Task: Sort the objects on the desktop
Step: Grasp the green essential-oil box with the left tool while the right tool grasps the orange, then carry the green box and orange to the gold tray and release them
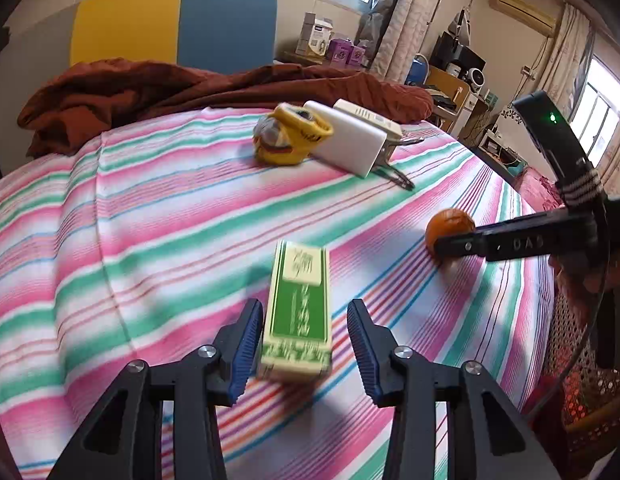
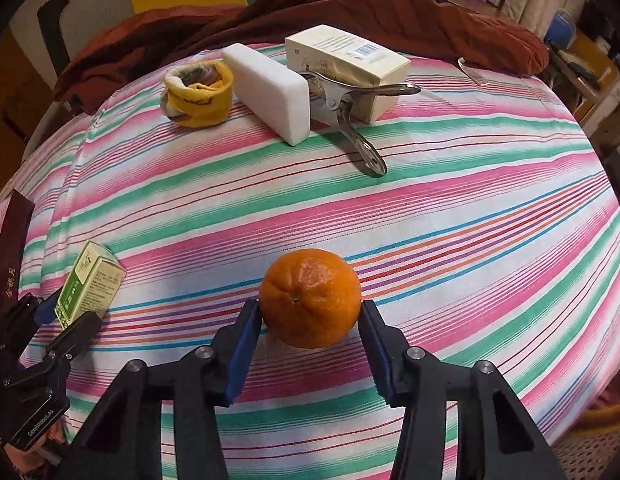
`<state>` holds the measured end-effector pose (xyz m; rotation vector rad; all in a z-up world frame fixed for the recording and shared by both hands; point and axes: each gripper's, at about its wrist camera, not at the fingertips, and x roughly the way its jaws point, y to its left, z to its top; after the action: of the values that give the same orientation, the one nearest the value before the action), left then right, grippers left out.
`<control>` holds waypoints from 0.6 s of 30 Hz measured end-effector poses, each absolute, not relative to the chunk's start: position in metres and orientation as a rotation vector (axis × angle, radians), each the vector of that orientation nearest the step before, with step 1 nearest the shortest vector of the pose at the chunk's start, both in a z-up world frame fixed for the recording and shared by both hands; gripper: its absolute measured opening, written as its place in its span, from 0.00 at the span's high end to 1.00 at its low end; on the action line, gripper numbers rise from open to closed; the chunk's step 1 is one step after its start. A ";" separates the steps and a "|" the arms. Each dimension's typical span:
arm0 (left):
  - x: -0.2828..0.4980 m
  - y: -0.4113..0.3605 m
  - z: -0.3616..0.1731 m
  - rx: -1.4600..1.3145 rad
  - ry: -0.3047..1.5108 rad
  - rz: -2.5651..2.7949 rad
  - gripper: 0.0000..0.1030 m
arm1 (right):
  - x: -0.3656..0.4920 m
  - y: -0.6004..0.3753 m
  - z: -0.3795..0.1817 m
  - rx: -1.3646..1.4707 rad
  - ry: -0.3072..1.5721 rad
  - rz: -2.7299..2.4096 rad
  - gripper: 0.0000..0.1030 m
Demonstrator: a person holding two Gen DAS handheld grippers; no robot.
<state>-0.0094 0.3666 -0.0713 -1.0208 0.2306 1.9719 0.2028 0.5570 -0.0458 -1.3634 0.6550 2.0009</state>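
Observation:
A green and cream box [image 1: 299,312] stands tilted and blurred on the striped cloth [image 1: 149,220] between the fingers of my left gripper [image 1: 305,308]. The left pad is close to it, and a gap shows at the right pad, so the jaws are open. In the right wrist view the same box [image 2: 89,284] leans at the far left with the left gripper [image 2: 65,320] around it. An orange [image 2: 310,296] sits on the cloth between the pads of my right gripper [image 2: 312,306], and both pads touch its sides. In the left wrist view a finger of the right gripper [image 1: 450,246] crosses the orange [image 1: 448,222].
At the far side lie a rolled yellow sock [image 2: 197,94], a white block [image 2: 269,92], a cream box [image 2: 350,60] and a metal clip [image 2: 350,120]. A brown blanket [image 2: 310,8] is bunched behind them. A wicker basket [image 1: 582,360] stands past the right edge.

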 end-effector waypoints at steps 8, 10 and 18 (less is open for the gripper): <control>-0.016 0.391 -0.080 -1.009 0.290 1.939 0.59 | 0.199 0.558 -0.047 -1.365 0.644 1.991 0.50; -0.022 0.387 -0.086 -1.038 0.249 1.940 0.67 | 0.198 0.557 -0.047 -1.362 0.647 1.990 0.50; -0.019 0.375 -0.085 -1.026 0.205 1.948 0.68 | 0.201 0.556 -0.046 -1.350 0.668 1.995 0.50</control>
<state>-0.0193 0.3753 -0.0853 -1.0255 0.2050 1.9482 0.2007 0.5555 -0.0463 -1.3497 0.6678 1.9945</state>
